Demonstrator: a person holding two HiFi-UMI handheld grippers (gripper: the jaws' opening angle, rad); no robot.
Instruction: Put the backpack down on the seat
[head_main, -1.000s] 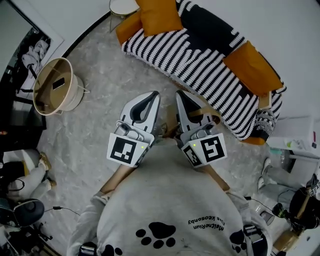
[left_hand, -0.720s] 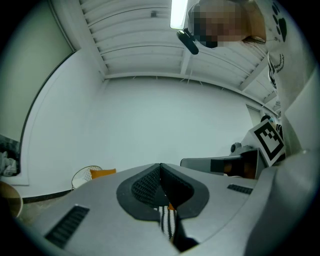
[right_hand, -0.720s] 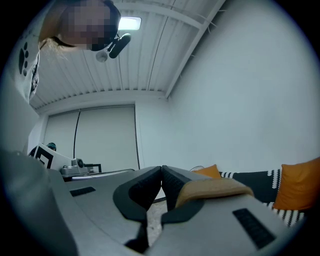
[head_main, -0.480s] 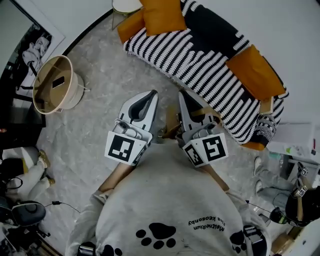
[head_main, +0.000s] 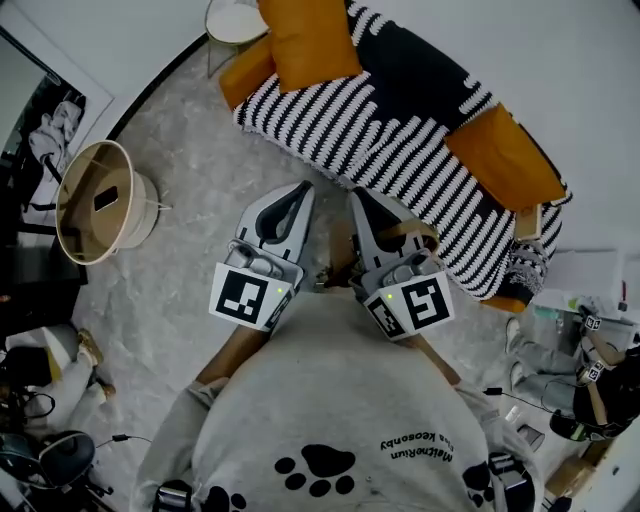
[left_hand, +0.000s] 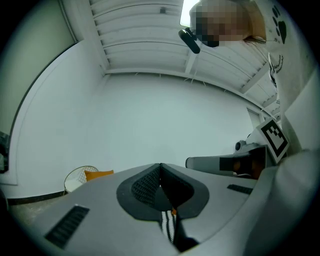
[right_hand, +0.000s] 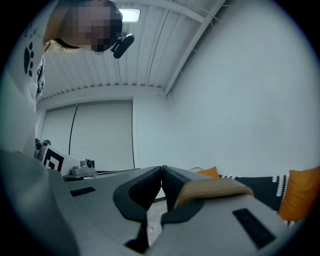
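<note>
The seat is a black-and-white striped sofa (head_main: 400, 110) with orange cushions (head_main: 305, 40), just beyond both grippers. My left gripper (head_main: 300, 188) points at it with its jaws shut and nothing between the pads (left_hand: 160, 166). My right gripper (head_main: 358, 192) is shut too, its pads meeting at the tip (right_hand: 162, 169). A tan backpack strap (head_main: 405, 232) lies looped over its outer jaw (right_hand: 212, 189). A tan piece (head_main: 338, 262) shows low between the two grippers. The rest of the backpack is hidden under them.
A wicker basket (head_main: 95, 200) stands on the marbled floor at the left, and a round side table (head_main: 235, 20) sits by the sofa's far end. Gear and cables crowd the lower left (head_main: 40, 450) and the right edge (head_main: 590, 380).
Both grippers have moved forward together toward the sofa, which now sits nearer their tips; the basket has slid left in the view. Jaws and strap look unchanged.
</note>
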